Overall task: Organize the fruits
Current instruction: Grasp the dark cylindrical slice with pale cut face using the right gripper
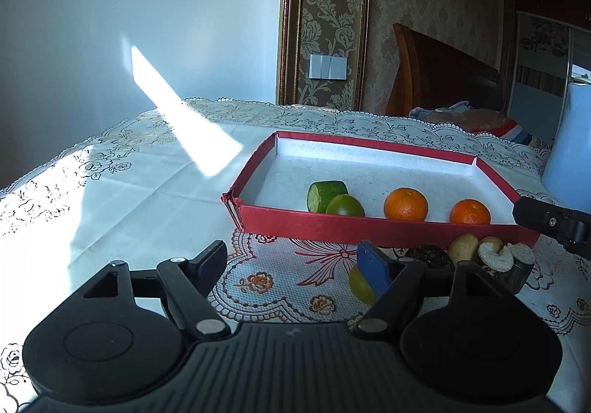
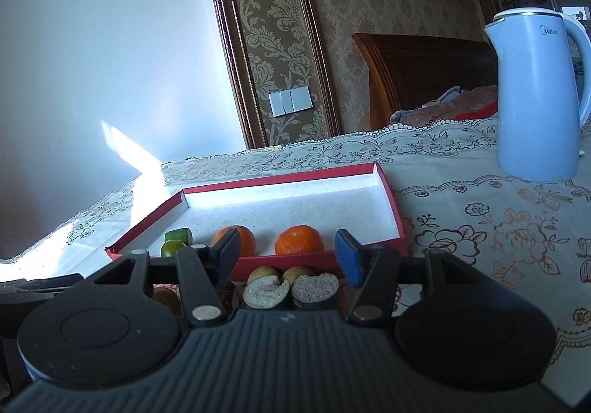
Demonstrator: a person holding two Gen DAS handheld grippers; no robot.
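Above the near edge of the lace-patterned cloth-covered tabletop (image 1: 155, 191), the left gripper (image 1: 291, 265) was held with its fingers spread apart and empty. A yellow-green round fruit (image 1: 360, 285) was seen on the cloth just behind its blue-padded right finger. The right gripper (image 2: 288, 254) was likewise held apart and empty, over a cluster of small pale, brown and dark foods (image 2: 288, 287) lying against the near wall of the shallow red cardboard tray with a white floor (image 2: 391, 206). Inside the tray, along its near wall, a cut green cucumber-like piece (image 1: 327, 193) and a round green fruit (image 1: 345, 206) were found touching at the left, with two orange mandarins (image 1: 405, 204) set apart to the right. A pale blue electric kettle (image 2: 535, 99) stood towards the far right corner of the tabletop, well apart from the tray.
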